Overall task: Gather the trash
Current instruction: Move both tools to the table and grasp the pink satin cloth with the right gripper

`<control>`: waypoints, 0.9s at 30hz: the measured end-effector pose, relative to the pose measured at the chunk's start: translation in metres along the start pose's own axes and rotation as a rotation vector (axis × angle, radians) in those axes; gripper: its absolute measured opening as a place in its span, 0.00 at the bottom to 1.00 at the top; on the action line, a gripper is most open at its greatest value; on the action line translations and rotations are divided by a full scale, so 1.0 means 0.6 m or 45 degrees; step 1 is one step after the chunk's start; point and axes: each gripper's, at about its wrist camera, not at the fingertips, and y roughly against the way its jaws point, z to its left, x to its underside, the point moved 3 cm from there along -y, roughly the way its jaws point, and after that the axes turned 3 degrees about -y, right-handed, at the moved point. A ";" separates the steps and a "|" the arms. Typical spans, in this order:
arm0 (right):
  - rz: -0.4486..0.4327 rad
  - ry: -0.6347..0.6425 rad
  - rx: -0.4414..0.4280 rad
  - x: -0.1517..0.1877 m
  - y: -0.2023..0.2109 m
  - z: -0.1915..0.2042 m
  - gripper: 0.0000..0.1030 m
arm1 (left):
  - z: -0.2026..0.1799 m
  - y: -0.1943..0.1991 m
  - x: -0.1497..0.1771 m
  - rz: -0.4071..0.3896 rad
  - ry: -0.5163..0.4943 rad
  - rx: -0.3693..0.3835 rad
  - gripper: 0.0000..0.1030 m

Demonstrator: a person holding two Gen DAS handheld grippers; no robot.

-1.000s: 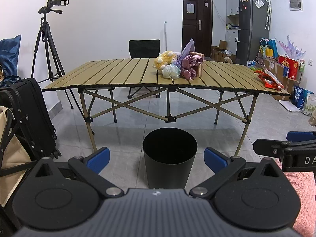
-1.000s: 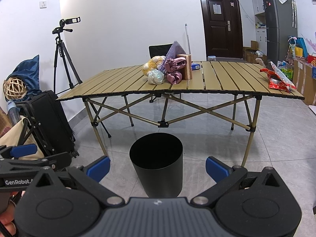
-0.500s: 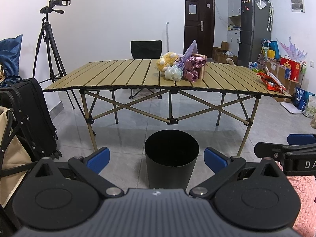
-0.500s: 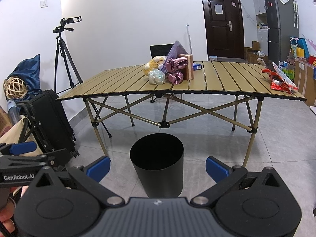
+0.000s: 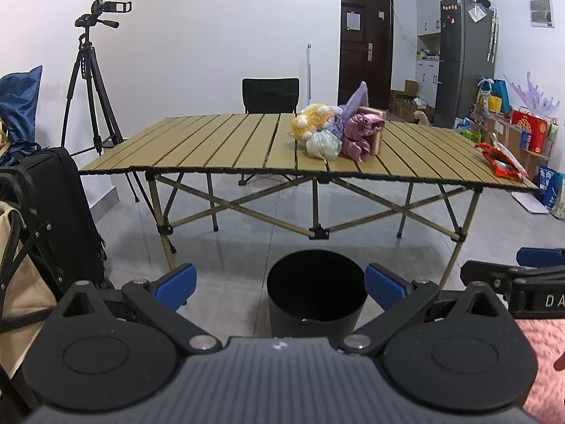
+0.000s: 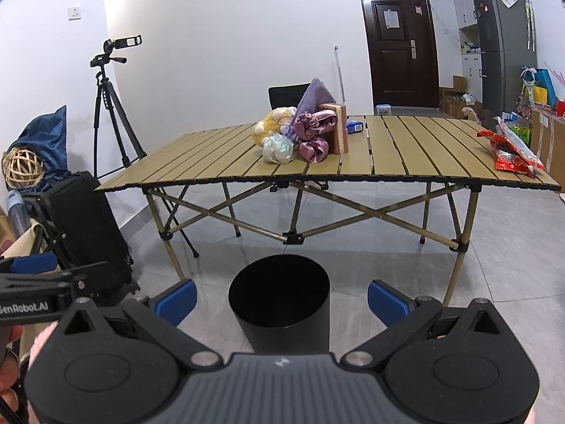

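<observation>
Now, step in hand: approach. Nothing is collected yet by the look of it; you stand back from the worktop (image 5: 226,141) with both tools raised.
Left gripper (image 5: 280,288): jaws spread wide, nothing between the blue pads; it hangs above the floor, in line with the bin.
Right gripper (image 6: 281,298): jaws likewise released and bare; its tip shows at the right edge of the left view.
Bin (image 5: 315,291): black, cylindrical, open-topped, on the grey tiled floor in front of the worktop's near edge. The inside is dark; you cannot tell whether it holds anything.
Trash, likely candidate: red snack wrapper (image 6: 513,155), crinkled glossy film, lying flat at the worktop's far right end, well apart from the bin.
Trash, second candidate: crumpled pale plastic bag (image 6: 278,148), translucent, bunched into a ball, touching the pile at mid-worktop.
Pile, probably not trash: yellow plush toy (image 5: 312,122), satin-like mauve cloth (image 6: 314,130), purple towel (image 6: 314,97) propped upright, wooden block (image 6: 339,129) standing on end.
Worktop surface: tan slats with grooves between, on a crossed folding frame.
Next move, my judgement: you step in, bring one gripper over the wrapper or the bag, and pinch a raised fold, since thin film lies too flat for a grip from above.
Risk: the slick film may slip, and the grooves may catch a fingertip.
</observation>
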 end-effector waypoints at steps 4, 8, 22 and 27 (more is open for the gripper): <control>-0.022 -0.009 0.014 -0.019 -0.027 -0.011 1.00 | -0.001 -0.032 -0.025 -0.011 0.010 0.003 1.00; -0.057 -0.018 0.026 -0.046 -0.057 -0.023 1.00 | -0.007 -0.066 -0.051 -0.028 0.014 0.004 1.00; -0.251 -0.043 0.059 -0.159 -0.170 -0.071 1.00 | -0.028 -0.196 -0.153 -0.100 0.060 -0.006 1.00; -0.288 -0.079 0.056 -0.200 -0.219 -0.088 1.00 | -0.041 -0.254 -0.188 -0.100 0.067 -0.018 1.00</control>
